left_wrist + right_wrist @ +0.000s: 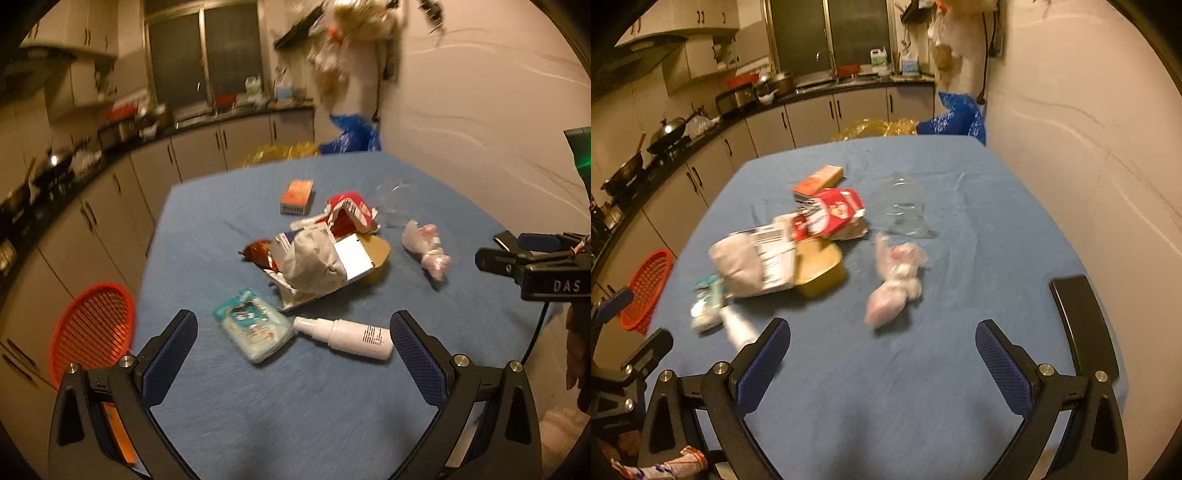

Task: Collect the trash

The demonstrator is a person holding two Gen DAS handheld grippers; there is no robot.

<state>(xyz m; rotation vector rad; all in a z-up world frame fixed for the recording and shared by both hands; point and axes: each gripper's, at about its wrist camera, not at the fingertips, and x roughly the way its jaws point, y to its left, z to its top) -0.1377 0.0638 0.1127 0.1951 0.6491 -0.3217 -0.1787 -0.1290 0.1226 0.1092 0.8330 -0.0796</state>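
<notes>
Trash lies on a blue-covered table (295,424). A pile in the middle holds a grey crumpled bag (314,262), a red carton (351,210) and a tan tray (820,269). An orange box (297,195) lies behind it. A teal tissue pack (253,325) and a white spray bottle (347,338) lie just ahead of my open, empty left gripper (291,354). A knotted white plastic bag (897,284) lies ahead of my open, empty right gripper (882,354). A clear plastic bottle (905,210) lies beyond it. The right gripper also shows in the left wrist view (517,254).
A red mesh basket (92,332) stands on the floor left of the table. Kitchen cabinets and a counter with pans (668,133) run along the left and back. A blue bag (953,118) and a yellow bag (875,129) sit behind the table. A wall is on the right.
</notes>
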